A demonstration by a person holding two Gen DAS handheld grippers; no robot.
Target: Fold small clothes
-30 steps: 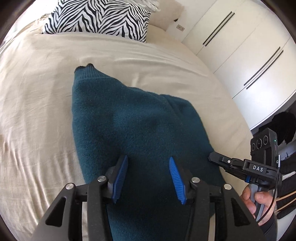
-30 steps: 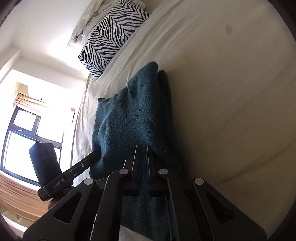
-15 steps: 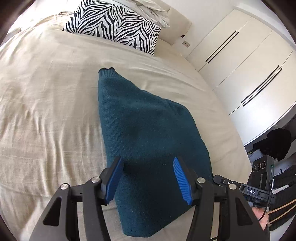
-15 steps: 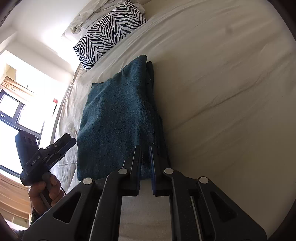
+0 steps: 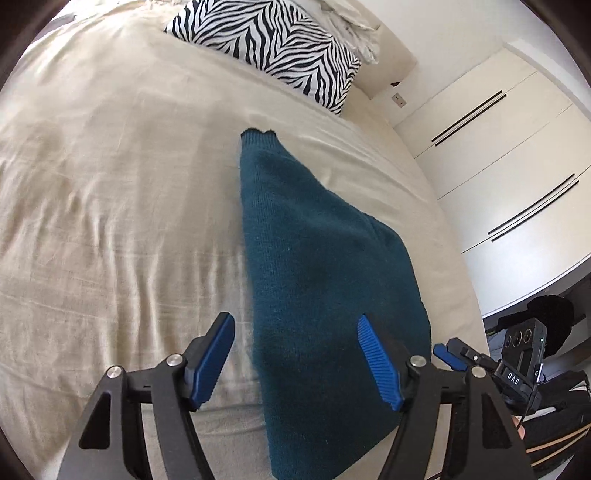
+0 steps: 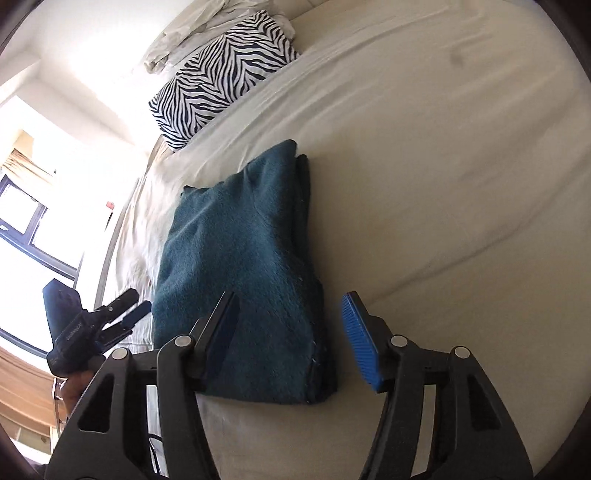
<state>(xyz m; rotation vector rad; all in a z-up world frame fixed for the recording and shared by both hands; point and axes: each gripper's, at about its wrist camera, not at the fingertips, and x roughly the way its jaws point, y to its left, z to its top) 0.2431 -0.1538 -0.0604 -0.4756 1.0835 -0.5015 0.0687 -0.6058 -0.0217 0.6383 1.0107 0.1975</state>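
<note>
The bed (image 5: 110, 184) carries everything in view. Its cover is a cream woven sheet (image 6: 443, 184), matte and finely creased, with shallow ridges running across it.

White wardrobe doors (image 5: 498, 166) with long dark slot handles stand past the bed's right edge. In the right wrist view a dark-framed window (image 6: 26, 229) shows beyond the bed's far side.

A folded sweater (image 5: 314, 277) lies on the sheet near the bed's foot edge, toward the right side. It is teal knit, soft and fuzzy, with fine ribbing at the narrow end. The outline is a long wedge: broad and squared at the near end, tapering to a ribbed cuff-like tip. The long axis runs from the foot edge toward the head of the bed, with the tip pointing at the pillow. In the right wrist view stacked layers show along the right-hand edge of the sweater (image 6: 240, 277).

A zebra-print pillow (image 5: 273, 48), black and white, rectangular, sits at the head edge, with crumpled pale linen (image 6: 192, 33) behind it.

The left gripper (image 5: 295, 363) has black arms and blue ribbed pads; its jaws stand wide, above the sweater's near left edge and gripping nothing. The right gripper (image 6: 291, 336) likewise stands wide and empty, over the sweater's near right corner.
</note>
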